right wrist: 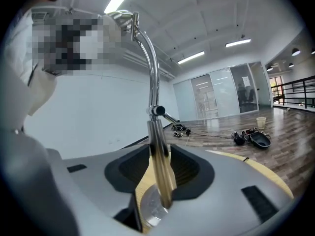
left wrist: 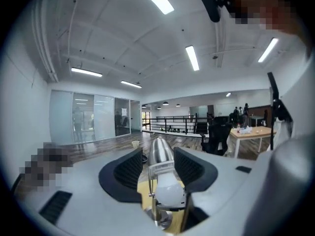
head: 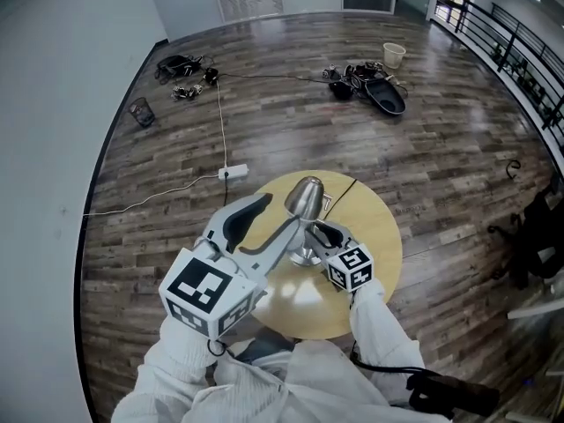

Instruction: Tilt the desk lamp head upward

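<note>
Lamp head [left wrist: 160, 157] clasped in left gripper [left wrist: 157, 151]; lamp stem [right wrist: 154, 90] clamped in right gripper [right wrist: 161, 157]

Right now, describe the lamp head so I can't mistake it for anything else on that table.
Find the round wooden table on the dark plank floor. Over its middle, the lamp head is the bullet-shaped silver shade between the left gripper's jaws. It is far thicker than the thin stem in the right gripper.

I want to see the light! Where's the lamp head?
Head view, middle: the lamp head is above the round table, between the left gripper's jaws; the right gripper holds the stem.
</note>
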{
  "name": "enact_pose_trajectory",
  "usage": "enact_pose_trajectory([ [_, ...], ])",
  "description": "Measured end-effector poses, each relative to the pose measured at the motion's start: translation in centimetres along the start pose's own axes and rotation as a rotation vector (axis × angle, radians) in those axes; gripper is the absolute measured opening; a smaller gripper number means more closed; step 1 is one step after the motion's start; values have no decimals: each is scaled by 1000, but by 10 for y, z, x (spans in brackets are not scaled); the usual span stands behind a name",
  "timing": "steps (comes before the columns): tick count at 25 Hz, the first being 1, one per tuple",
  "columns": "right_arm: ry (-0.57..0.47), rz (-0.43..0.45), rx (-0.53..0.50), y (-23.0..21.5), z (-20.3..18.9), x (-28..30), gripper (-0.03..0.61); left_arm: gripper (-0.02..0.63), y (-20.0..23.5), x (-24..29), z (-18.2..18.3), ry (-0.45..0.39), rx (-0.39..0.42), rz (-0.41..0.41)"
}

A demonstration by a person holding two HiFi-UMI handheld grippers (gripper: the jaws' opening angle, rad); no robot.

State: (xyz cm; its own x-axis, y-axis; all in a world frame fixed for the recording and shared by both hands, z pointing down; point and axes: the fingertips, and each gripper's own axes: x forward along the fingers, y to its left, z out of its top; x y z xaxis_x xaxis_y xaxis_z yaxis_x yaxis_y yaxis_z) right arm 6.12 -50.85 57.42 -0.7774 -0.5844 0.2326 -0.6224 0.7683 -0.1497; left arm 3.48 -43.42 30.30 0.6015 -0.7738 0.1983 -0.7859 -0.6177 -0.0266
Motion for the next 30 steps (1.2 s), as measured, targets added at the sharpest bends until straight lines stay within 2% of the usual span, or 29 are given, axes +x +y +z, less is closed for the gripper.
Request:
enact_pose_trajectory([
  [5,-68,-94,68,-2,11,-32,127,189,29,-47,-22,-60,-206,23],
  [7,-87,-136,103,0,10,-46,121,186,42,-57,-53,-70,-280,40],
  [10,-96,-203,148,6,4,-61,96,146,41,-59,-110,-5,-346,31],
  [13,-82,-272,192,12,-5,-73,50,57,26,-49,-157,50,-331,58],
  [15,-47,-309,201,18,-15,-80,33,2,14,-40,-179,43,-262,104],
  [17,-3,-342,186,25,-23,-86,23,2,2,-32,-195,30,-187,133],
  [19,20,-366,162,32,-27,-90,14,2,-11,-24,-211,41,-162,129],
  [26,85,-399,100,62,-51,-111,12,2,-70,-14,-286,208,-240,93],
  [30,97,-429,76,70,-58,-127,12,2,-85,-24,-284,199,-255,94],
])
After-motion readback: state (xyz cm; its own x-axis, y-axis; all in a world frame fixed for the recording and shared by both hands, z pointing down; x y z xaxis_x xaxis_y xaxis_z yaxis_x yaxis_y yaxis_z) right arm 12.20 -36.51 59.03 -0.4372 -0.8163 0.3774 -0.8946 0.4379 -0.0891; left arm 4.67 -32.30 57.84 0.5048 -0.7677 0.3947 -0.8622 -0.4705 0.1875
